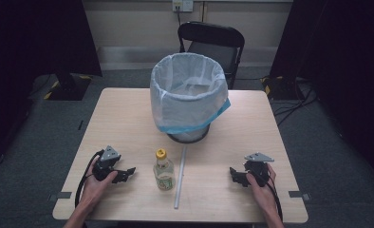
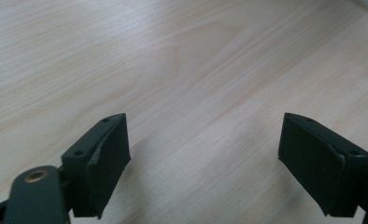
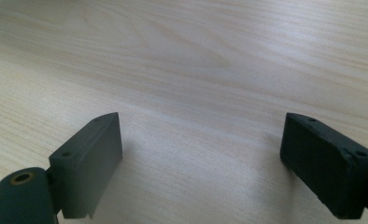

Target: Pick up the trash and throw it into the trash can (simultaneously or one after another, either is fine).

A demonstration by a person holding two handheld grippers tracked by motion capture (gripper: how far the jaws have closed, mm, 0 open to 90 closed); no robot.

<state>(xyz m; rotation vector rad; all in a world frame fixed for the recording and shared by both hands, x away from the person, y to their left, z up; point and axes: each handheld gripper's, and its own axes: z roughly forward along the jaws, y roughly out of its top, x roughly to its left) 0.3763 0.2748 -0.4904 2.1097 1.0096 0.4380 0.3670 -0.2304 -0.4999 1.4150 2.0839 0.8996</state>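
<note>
Grippers both idle on the light wooden table [image 1: 128, 118], so this reads as the start: nothing picked up yet. Small clear plastic bottle w/ yellow cap [image 1: 163, 170] stands upright near the front edge, between the two hands, just left of a thin pale rod [image 1: 180, 175] lying front-to-back. Round bin lined w/ a white bag [image 1: 189, 95] sits behind it, mid-table. Next move, prob.: one gripper swings inward, squares its jaws on the bottle body, closes, lifts toward the bin. Left gripper [image 1: 126, 173] rests low, jaws wide, nothing between them, pointing at the bottle. Right gripper [image 1: 236, 175] likewise wide and empty, pointing inward; its tips are hard to make out from above.
</note>
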